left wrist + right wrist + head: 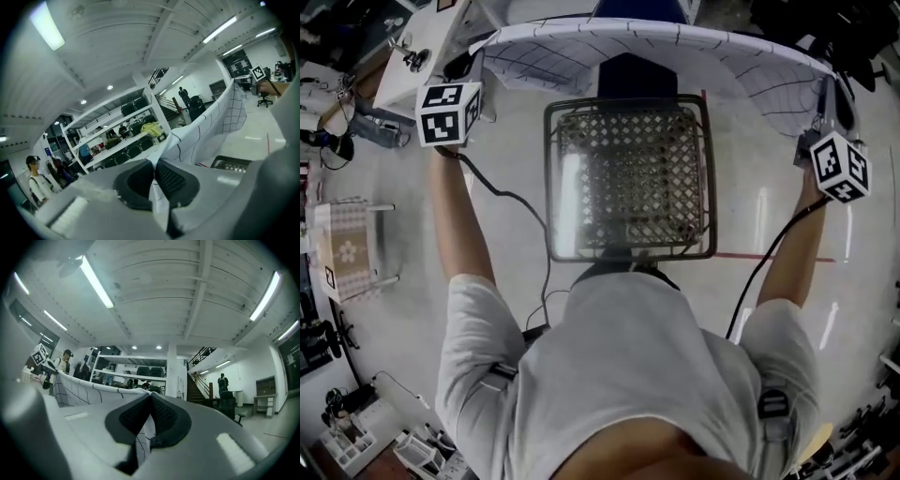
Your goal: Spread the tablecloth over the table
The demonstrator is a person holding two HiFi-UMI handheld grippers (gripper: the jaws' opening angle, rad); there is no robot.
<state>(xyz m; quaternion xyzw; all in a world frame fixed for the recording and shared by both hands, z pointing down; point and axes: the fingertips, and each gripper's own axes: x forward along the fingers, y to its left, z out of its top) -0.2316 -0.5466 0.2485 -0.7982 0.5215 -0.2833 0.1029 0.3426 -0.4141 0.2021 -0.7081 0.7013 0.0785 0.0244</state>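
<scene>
The cloth (647,36) is held up in the air, white with a dark grid, pulled taut between both tongs. The left tongs (154,164) are clamped shut on one end of its edge, and the right tongs (149,399) on the other. The lattice-topped bench (709,178) is seen below, uncovered, between the raised arms.

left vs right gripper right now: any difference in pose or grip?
The left gripper sits farther up the head view than the right gripper. From the left gripper the tablecloth runs off rightward; from the right gripper, leftward. Shared: both are shut on the tablecloth's edge, stretching it between them.
</scene>
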